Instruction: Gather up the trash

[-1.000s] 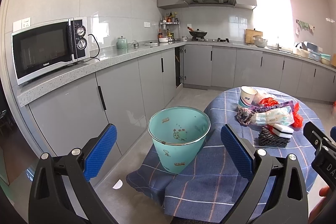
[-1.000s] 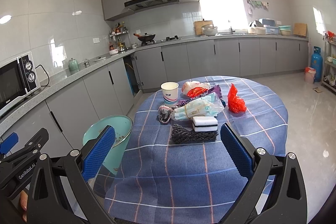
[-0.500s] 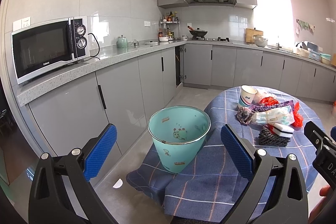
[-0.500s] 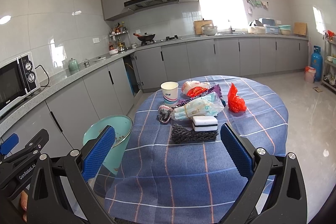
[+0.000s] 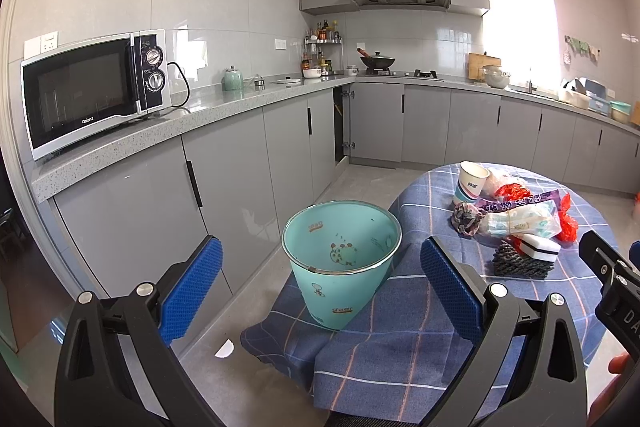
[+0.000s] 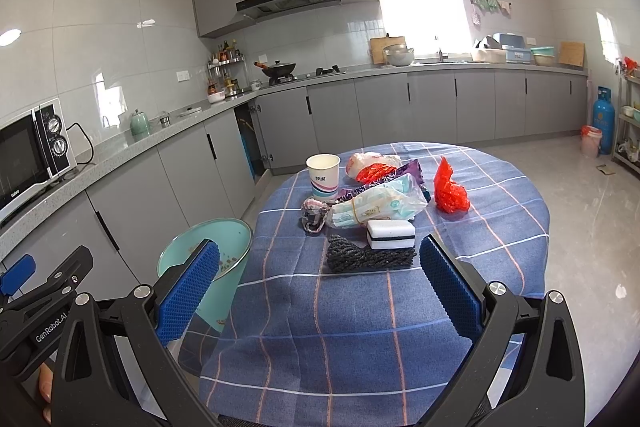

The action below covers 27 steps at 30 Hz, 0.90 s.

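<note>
Left gripper (image 5: 322, 281): jaws wide apart, empty, blue ribbed pads. Right gripper (image 6: 320, 281): the same. Landmark: round table (image 6: 500, 227) under blue checked cloth. Just left of it, a tapered, smooth teal bin (image 5: 340, 263). On the table, left to right: paper cup (image 6: 323, 175), crumpled cloth wad (image 6: 314, 219), glossy plastic packets (image 6: 376, 207), black knobbly scourer (image 6: 366, 259), white block sponge (image 6: 391, 233), crinkled red bag (image 6: 450, 191).

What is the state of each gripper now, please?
Left gripper: open, holding nothing, aimed at the bin.
Right gripper: open, holding nothing, above the table.
</note>
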Tool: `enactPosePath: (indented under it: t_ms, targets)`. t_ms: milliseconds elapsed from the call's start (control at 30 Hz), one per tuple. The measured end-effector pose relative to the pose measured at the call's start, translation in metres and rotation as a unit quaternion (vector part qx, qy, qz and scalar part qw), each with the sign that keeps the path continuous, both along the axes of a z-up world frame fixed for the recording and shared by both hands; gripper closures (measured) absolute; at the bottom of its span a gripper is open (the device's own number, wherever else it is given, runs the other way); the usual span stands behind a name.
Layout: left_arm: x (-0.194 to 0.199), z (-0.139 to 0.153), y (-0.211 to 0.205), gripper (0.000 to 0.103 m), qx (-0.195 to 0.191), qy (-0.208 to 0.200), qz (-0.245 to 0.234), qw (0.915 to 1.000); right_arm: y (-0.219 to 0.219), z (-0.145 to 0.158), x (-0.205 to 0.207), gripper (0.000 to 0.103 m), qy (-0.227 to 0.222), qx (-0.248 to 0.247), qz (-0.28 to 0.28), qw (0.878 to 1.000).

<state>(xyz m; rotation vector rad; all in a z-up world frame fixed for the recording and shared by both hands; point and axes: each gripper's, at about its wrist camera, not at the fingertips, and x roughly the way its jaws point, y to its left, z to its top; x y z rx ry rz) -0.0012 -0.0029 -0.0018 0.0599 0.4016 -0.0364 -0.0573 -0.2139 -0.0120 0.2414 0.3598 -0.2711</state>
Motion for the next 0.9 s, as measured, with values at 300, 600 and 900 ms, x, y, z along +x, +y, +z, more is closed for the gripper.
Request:
enactPosePath:
  t_ms: [300, 600, 900]
  targets:
    - [0.0016, -0.0005, 0.001, 0.005, -0.001, 0.001, 0.0, 1.0, 0.0003, -0.0003, 0.0, 0.004, 0.0, 0.0, 0.0, 1.0]
    - [0.0017, -0.0012, 0.0007, 0.005, -0.001, 0.002, 0.0, 1.0, -0.0007, -0.0009, 0.001, 0.004, 0.0, 0.001, 0.0, 1.0]
    - [0.0033, -0.0032, -0.0008, 0.005, 0.001, 0.005, -0.001, 1.0, -0.0015, -0.0013, 0.0017, 0.004, -0.001, 0.002, -0.002, 1.0]
